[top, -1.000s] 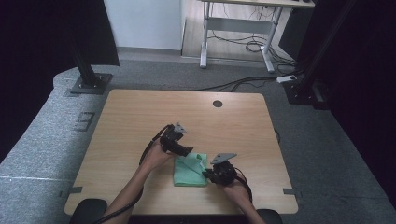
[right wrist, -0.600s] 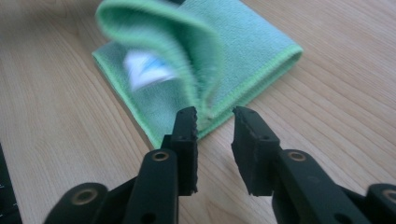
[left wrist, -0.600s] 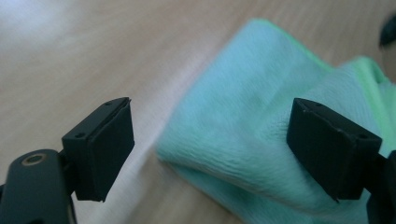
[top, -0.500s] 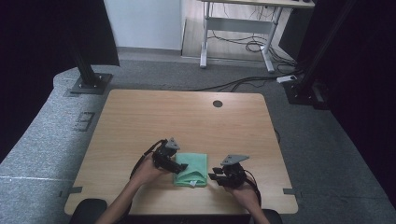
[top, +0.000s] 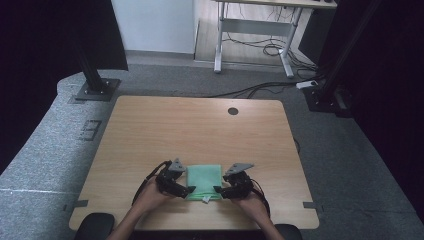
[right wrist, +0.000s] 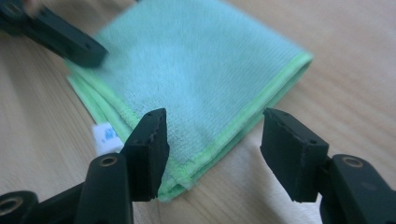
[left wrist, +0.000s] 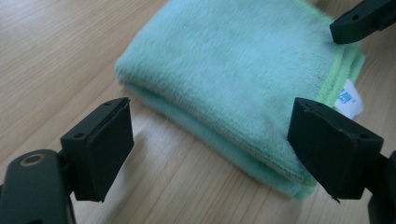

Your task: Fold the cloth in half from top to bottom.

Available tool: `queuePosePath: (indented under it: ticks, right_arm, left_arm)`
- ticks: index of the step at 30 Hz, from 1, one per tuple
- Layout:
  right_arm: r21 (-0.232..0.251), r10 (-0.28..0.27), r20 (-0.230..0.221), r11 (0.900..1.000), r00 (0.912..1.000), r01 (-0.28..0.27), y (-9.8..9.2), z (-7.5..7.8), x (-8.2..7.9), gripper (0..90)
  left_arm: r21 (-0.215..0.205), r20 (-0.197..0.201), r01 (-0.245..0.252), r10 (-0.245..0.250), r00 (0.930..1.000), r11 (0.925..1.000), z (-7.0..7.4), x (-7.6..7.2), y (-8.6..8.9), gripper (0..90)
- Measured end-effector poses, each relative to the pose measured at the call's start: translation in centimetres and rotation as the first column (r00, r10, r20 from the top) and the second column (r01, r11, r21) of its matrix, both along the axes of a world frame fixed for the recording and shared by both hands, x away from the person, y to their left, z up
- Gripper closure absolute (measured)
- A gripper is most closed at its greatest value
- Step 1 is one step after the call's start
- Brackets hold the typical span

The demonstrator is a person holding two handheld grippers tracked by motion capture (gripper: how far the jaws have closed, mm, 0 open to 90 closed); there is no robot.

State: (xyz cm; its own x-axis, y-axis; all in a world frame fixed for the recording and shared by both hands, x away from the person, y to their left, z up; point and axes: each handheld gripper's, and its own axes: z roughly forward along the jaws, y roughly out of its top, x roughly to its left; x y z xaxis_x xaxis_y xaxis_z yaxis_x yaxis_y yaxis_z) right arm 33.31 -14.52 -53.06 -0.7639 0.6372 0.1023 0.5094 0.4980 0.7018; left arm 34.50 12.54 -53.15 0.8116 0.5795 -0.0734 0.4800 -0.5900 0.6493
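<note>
Opening from a near-closed pinch, the jaws of the right gripper [top: 220, 190] have just been spreading, and in the right gripper view they now stand apart astride the near corner of the folded green microfibre cloth [right wrist: 196, 79], with no pad pressing on it. The corner lies flat on the wooden table [top: 200, 125], so the cloth is judged to have been released after a fold. Compared with a second ago, the left gripper [top: 189, 190] is seen lower and nearer the person, brought from the cloth's far-left side down to its near-left edge at about 9 o'clock of the cloth. Its jaws are spread wide, and in the left gripper view nothing is pinched between them; the folded edge lies just ahead of them.

The cloth is now squarer and tidier than in the earlier pictures, resting near the table's 6 o'clock edge between the two grippers, its white care label [left wrist: 349, 97] poking out at the near side. Both tools being free of it, the fold is judged complete, or another fold about to be started.
</note>
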Motion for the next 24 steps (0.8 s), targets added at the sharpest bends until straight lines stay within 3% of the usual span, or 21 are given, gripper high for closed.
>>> queuePosePath:
  ticks: [2,5,11,15,18,21,24]
  right_arm:
    - [-0.037,0.003,-0.002,0.999,1.0,-0.003,0.3,-0.6,-0.2,40.7]
    - [-0.033,-0.002,-0.003,0.999,1.0,0.002,0.3,-0.8,-0.3,45.0]
    - [-0.027,0.031,-0.017,0.999,0.9994,-0.031,0.4,-0.4,-0.8,69.2]
    - [-0.026,0.042,-0.002,0.999,0.9991,-0.042,0.4,0.0,-1.2,81.3]
    - [0.014,0.042,0.007,0.999,0.9991,-0.043,0.2,0.7,-1.4,81.6]
    - [0.052,0.044,-0.002,0.998,0.999,-0.044,0.0,1.3,-1.6,80.6]
    - [0.072,0.059,-0.025,0.996,0.998,-0.057,0.0,1.5,-2.0,77.9]
  left_arm:
    - [0.011,0.005,-0.006,0.006,1.0,0.9999,-0.4,-0.1,0.1,14.1]
    - [0.017,0.01,-0.024,0.024,0.9997,0.9996,-0.7,-0.2,0.2,13.8]
    - [0.019,0.037,-0.039,0.039,0.9986,0.999,-0.9,-0.5,0.1,12.0]
    - [0.006,0.041,-0.052,0.051,0.9978,0.9986,-1.0,-0.6,0.2,11.6]
    - [0.0,0.043,-0.052,0.052,0.9977,0.9986,-0.8,-0.7,0.2,11.6]
    - [-0.033,0.036,-0.053,0.054,0.9979,0.9981,-0.4,-0.9,0.4,11.7]
    - [-0.022,0.033,-0.052,0.053,0.9981,0.9984,-0.5,-1.2,0.4,11.6]
